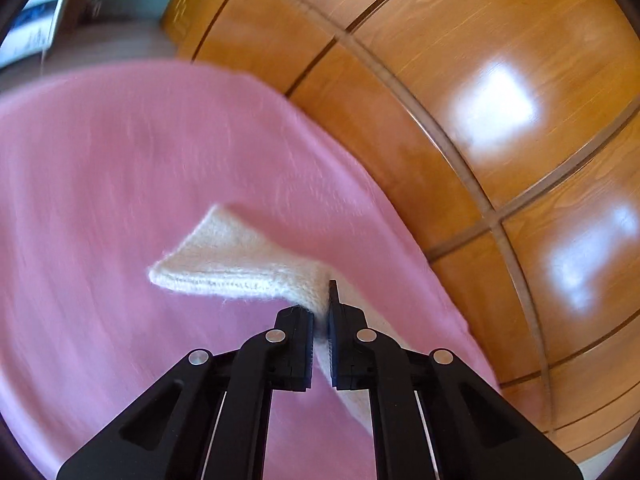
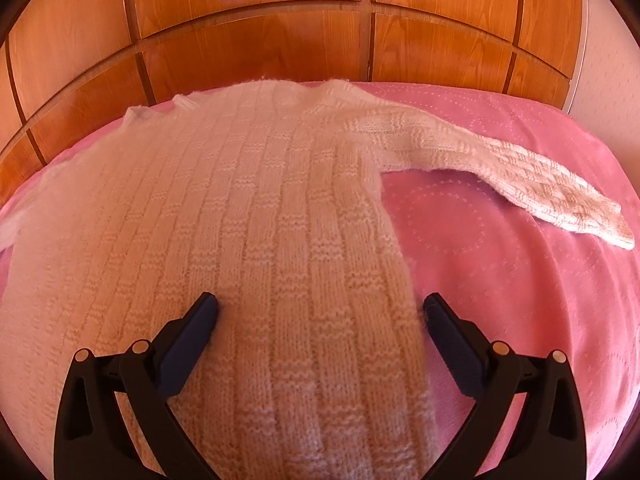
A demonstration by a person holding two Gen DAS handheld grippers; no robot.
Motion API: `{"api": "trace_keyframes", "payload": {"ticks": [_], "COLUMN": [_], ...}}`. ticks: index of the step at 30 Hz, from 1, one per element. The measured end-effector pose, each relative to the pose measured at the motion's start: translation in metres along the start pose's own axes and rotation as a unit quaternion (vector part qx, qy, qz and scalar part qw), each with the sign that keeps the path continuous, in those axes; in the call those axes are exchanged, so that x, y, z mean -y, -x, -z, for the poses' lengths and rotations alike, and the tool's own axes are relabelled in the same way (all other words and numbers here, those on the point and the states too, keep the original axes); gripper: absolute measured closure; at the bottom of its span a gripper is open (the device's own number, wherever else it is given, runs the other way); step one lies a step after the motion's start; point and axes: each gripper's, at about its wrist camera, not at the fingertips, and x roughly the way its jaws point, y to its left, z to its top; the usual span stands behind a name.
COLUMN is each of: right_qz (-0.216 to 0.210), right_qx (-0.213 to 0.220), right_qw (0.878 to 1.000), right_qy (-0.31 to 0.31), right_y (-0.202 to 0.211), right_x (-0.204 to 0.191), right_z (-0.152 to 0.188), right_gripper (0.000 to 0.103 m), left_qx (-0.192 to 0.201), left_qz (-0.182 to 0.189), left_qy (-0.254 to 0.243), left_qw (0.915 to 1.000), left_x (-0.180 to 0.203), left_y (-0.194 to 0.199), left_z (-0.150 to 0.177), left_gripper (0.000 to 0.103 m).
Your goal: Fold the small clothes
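Observation:
A small cream knitted sweater (image 2: 248, 208) lies flat on a pink bedspread (image 2: 500, 272). Its right sleeve (image 2: 500, 176) stretches out to the right. My right gripper (image 2: 320, 312) is open, low over the sweater's lower right body, its jaws astride the side edge. In the left wrist view my left gripper (image 1: 321, 320) is shut on the sweater's other sleeve (image 1: 232, 264), which is lifted above the bedspread (image 1: 120, 180), cuff end pointing away to the left. The view is blurred by motion.
A glossy wooden wardrobe (image 2: 320, 28) with panelled doors stands right behind the bed; it also shows in the left wrist view (image 1: 480, 100). The bedspread's edge runs close to it. A dim room corner (image 1: 48, 12) shows at far left.

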Motion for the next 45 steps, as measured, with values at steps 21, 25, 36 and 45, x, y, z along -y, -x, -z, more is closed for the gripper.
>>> {"api": "trace_keyframes", "payload": {"ticks": [21,25,36,45], "right_qz": [0.000,0.000,-0.005,-0.010], "right_qx": [0.004,0.004,0.005,0.008], "right_qw": [1.000,1.000,1.000,1.000], "right_qy": [-0.001,-0.001,-0.005,-0.009], "right_y": [-0.001,-0.001,-0.001,-0.002], "right_x": [0.000,0.000,0.001,0.004], "right_z": [0.000,-0.001,-0.002,-0.004], "right_gripper": [0.002,0.002,0.002,0.002], "left_qx": [0.040,0.067,0.030,-0.016], "left_qz": [-0.072,-0.037,0.059,0.077], "left_qy": [-0.122,-0.201,-0.363,-0.428], "left_qw": [0.9891,0.9766,0.9293,0.9003], "left_x": [0.062,0.122,0.273,0.334], "left_y": [-0.007,0.010,-0.008,-0.025], "left_z": [0.046,0.077,0.203,0.314], "left_gripper": [0.097,0.097,0.097,0.097]}}
